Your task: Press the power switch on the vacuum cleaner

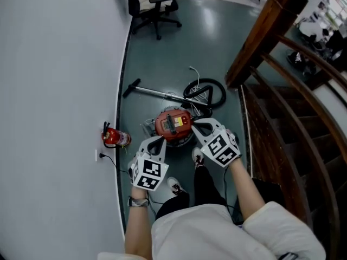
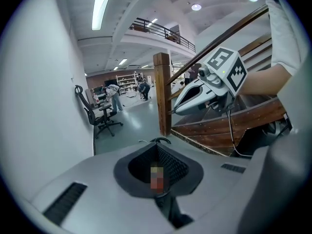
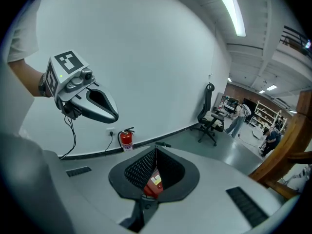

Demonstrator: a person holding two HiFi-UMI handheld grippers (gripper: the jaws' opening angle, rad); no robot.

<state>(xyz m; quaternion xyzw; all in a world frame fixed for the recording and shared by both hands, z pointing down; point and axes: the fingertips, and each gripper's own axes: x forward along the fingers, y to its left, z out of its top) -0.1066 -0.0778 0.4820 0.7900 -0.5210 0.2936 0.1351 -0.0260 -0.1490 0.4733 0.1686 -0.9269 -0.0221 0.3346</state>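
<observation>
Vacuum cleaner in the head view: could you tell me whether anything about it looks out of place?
Nothing looks damaged or spilled. Its wand lies flat on the floor, slanting toward the wall, and the hose loops loosely beyond the red vacuum cleaner, an untidy layout rather than a fault.

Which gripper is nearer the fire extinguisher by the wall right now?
Left. The left gripper hovers just right of the fire extinguisher, over the near-left edge of the vacuum cleaner. The right gripper is farther off, at the vacuum cleaner's right side.
</observation>
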